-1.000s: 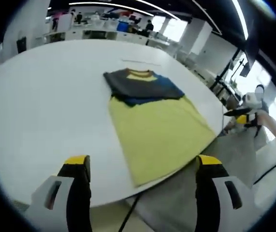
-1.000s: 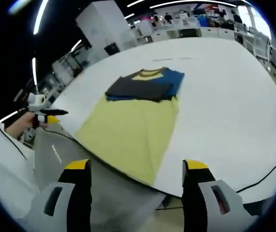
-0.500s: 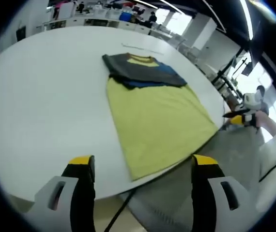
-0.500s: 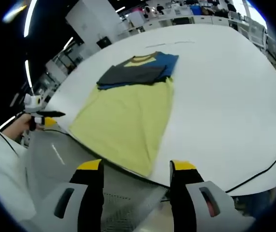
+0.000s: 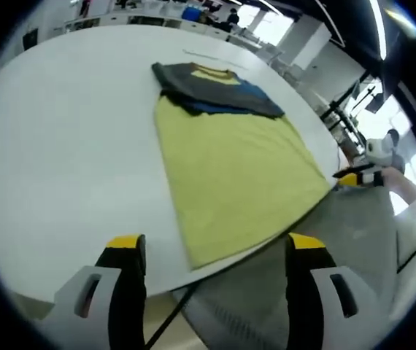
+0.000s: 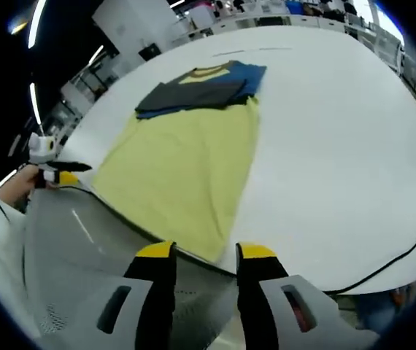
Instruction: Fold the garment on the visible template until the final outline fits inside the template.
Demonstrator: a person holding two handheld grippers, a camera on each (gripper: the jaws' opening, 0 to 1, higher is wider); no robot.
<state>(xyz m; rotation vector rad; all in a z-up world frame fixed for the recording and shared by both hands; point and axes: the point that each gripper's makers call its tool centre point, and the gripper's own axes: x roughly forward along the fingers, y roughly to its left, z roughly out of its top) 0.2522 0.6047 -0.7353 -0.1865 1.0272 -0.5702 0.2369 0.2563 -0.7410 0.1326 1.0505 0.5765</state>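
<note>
A yellow shirt (image 5: 233, 175) with dark sleeves folded across its chest lies flat on a white surface (image 5: 62, 146), centre of the left gripper view, its hem at the near edge; no template outline can be made out. The left gripper (image 5: 208, 251) has its jaws wide apart and empty; the right gripper (image 6: 204, 255) has its jaws narrowly apart, empty, just short of the hem. A grab may catch one layer only, or drag the hem off the edge; no legible writing.
</note>
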